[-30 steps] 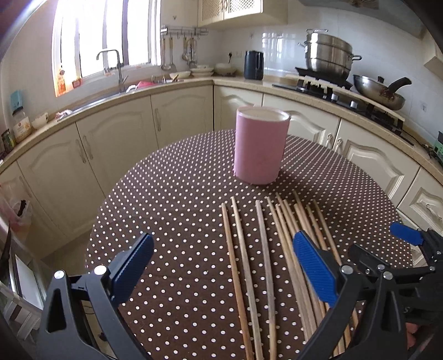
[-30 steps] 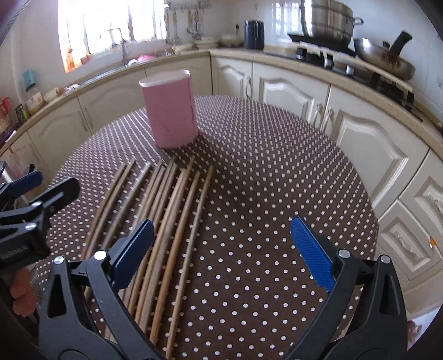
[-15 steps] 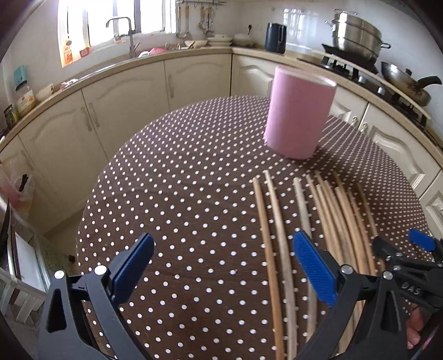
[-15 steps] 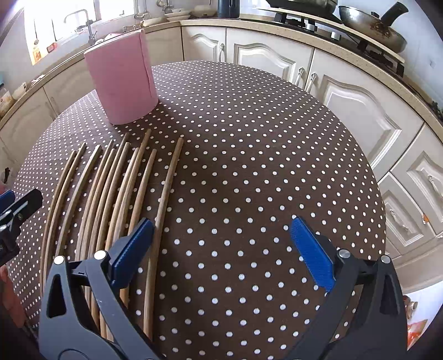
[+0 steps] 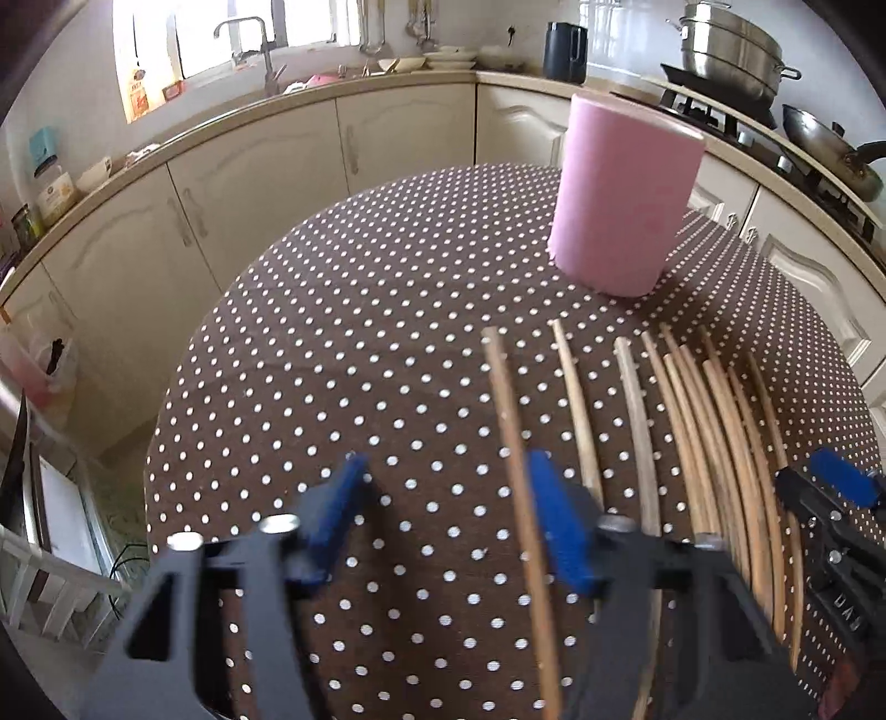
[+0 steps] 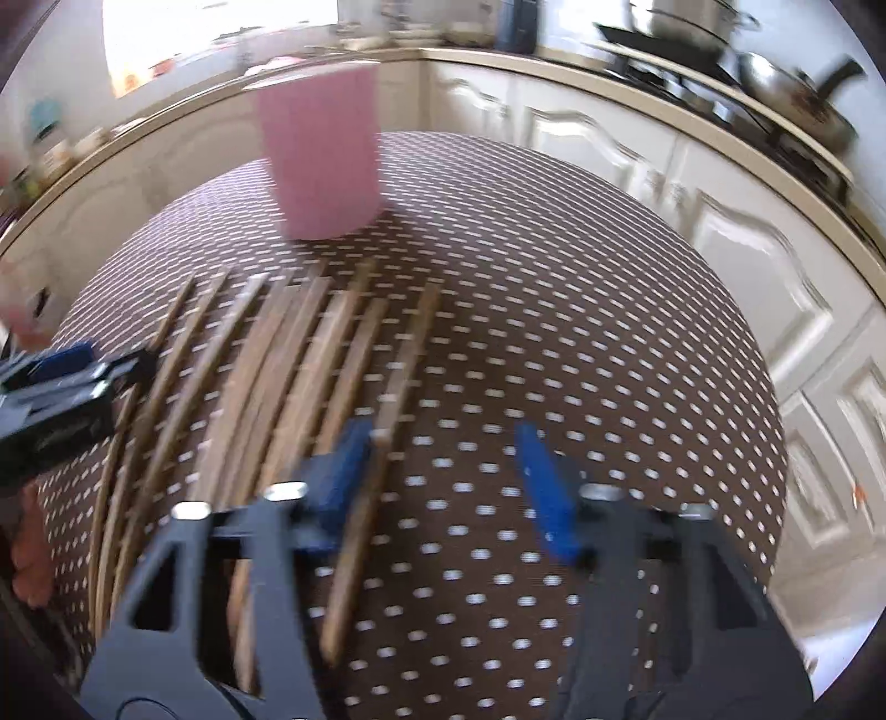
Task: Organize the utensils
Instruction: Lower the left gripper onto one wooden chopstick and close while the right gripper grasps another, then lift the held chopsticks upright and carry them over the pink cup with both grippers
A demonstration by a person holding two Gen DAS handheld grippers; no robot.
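Several wooden chopsticks (image 5: 698, 432) lie side by side on the brown polka-dot table (image 5: 354, 343); they also show, blurred, in the right wrist view (image 6: 288, 354). A pink cylindrical holder (image 5: 623, 194) stands upright beyond them, also in the right wrist view (image 6: 321, 149). My left gripper (image 5: 448, 515) is open low over the table, with the leftmost chopstick (image 5: 515, 471) just inside its right finger. My right gripper (image 6: 443, 487) is open, with the rightmost chopstick (image 6: 387, 410) just inside its left finger. Each gripper shows at the edge of the other's view.
Cream kitchen cabinets (image 5: 266, 166) and a counter curve around the table. A black kettle (image 5: 565, 44) stands on the counter; a steel pot (image 5: 725, 39) and a wok (image 5: 825, 149) sit on the stove at the right. A sink with a tap (image 5: 260, 50) is under the window.
Both grippers have dropped toward the table and their jaws have narrowed. The left now brackets the leftmost chopstick, the right the rightmost. The right view is motion-blurred.
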